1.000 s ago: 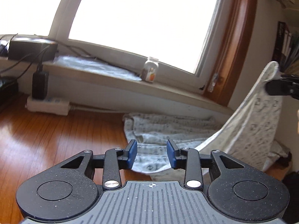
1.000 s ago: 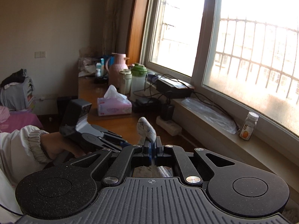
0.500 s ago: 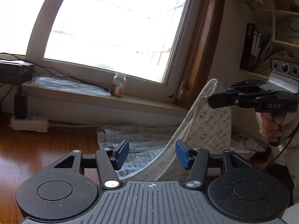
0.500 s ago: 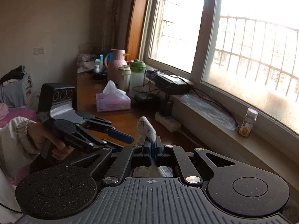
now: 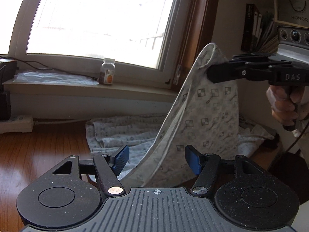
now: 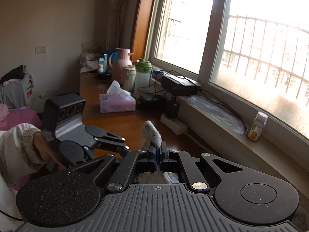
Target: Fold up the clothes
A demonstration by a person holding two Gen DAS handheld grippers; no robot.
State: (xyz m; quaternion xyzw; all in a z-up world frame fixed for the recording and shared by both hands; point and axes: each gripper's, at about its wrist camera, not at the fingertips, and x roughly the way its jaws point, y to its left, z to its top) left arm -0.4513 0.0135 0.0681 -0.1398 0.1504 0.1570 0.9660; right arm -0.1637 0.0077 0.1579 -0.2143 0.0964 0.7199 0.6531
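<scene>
The patterned garment [image 5: 208, 112] lies partly on the wooden table [image 5: 38, 154] below the windowsill [image 5: 87, 89], 1 corner lifted into a peak; its near part is hidden behind the left gripper's body, and its far right end is crumpled and hard to make out; the right gripper [image 6: 157, 151] is clenched on that raised corner, with only a small tuft of cloth above the pads in its own view; the left gripper [image 5: 155, 159] has just been opening, its 2 blue pads [image 5: 121, 159] apart with the hanging fold between them, untouched; bare table lies to the left; only the right wrist view shows the tissue box [image 6: 116, 104] and jugs [image 6: 123, 65].
</scene>
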